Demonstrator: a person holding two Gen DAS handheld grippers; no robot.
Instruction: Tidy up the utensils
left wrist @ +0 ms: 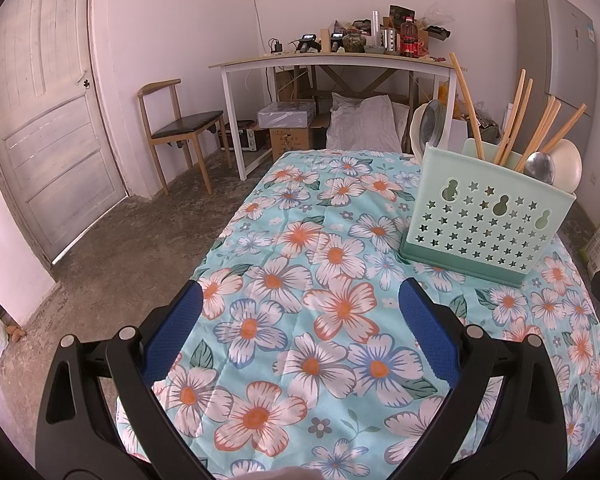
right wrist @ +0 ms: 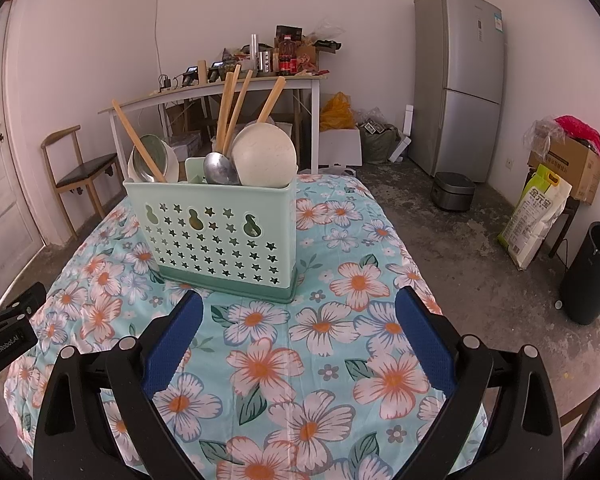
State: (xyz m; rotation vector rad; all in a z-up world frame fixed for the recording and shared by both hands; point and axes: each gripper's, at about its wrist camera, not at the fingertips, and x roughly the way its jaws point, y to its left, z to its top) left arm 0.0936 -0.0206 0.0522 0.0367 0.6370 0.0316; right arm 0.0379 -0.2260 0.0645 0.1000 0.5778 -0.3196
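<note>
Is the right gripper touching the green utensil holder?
Apart. The right wrist view shows flowered cloth between the open right gripper and the utensil holder.

Left tool [left wrist: 300, 308]: black plastic frame, two arms with triangular cut-outs, round silver pivot pins [left wrist: 127, 333] at the joints. Fingers [left wrist: 428, 332] were faced with blue pads of fine dotted texture, tips rounded. Right tool [right wrist: 299, 316]: same build, black linkage, silver pins [right wrist: 471, 341], blue textured fingers [right wrist: 174, 344]. In the right wrist view the left tool's side showed at the frame's edge as a black body with white lettering "GenRobot.AI" [right wrist: 4, 346] and a blue pad tip above it.
</note>
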